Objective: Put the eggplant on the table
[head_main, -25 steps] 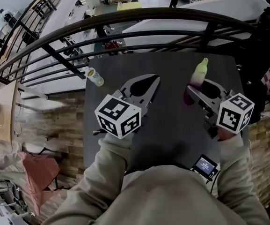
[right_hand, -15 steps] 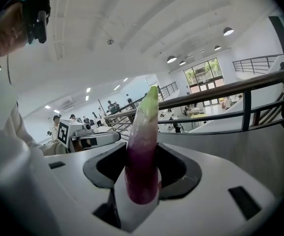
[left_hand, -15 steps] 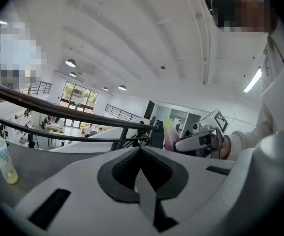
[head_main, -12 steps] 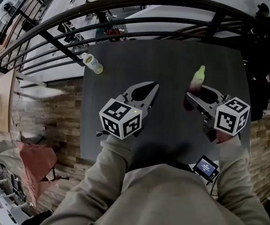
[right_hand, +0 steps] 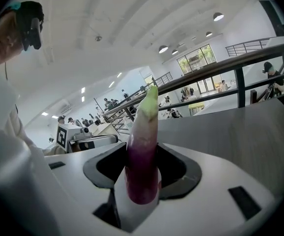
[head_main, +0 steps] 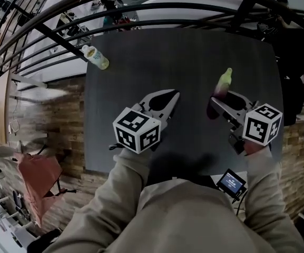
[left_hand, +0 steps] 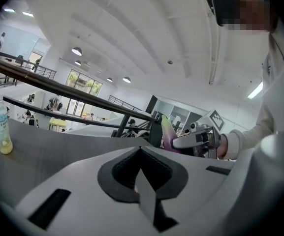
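Left gripper (head_main: 174,95) hung over the table (head_main: 141,57), jaws pressed together on nothing; beyond it a bottle (head_main: 95,56) stood near the far left corner. Right gripper (head_main: 215,101) was clamped on the eggplant (head_main: 223,83), over the table's right side. Its purple end sat between the jaws. Its long axis ran along the gripper, green tip pointing up and away from the person, toward the railing (head_main: 141,12).

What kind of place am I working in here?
Probably a mezzanine in a large open hall or lab: the dark table sits against a black railing, people stand on a floor beyond it, and round lights dot a high ceiling.
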Demonstrator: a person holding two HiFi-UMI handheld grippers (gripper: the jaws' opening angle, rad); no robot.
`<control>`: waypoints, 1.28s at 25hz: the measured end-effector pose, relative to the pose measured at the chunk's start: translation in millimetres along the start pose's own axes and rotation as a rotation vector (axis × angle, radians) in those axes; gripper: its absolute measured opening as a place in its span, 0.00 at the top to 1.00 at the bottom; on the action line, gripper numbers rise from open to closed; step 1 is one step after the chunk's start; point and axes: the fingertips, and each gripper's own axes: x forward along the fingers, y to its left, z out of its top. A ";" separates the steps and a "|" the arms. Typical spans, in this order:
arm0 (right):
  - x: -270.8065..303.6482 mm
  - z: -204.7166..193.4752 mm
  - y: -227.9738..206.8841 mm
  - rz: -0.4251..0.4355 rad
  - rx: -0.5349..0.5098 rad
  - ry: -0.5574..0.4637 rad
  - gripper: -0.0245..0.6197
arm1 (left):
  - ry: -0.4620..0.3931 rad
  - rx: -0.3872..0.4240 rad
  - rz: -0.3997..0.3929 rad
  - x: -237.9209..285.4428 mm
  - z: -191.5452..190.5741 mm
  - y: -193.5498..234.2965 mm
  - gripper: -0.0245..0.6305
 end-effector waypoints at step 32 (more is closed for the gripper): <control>34.6 -141.2 -68.5 -0.061 0.156 0.277 0.65 | 0.184 -0.200 0.014 22.8 -137.7 17.0 0.96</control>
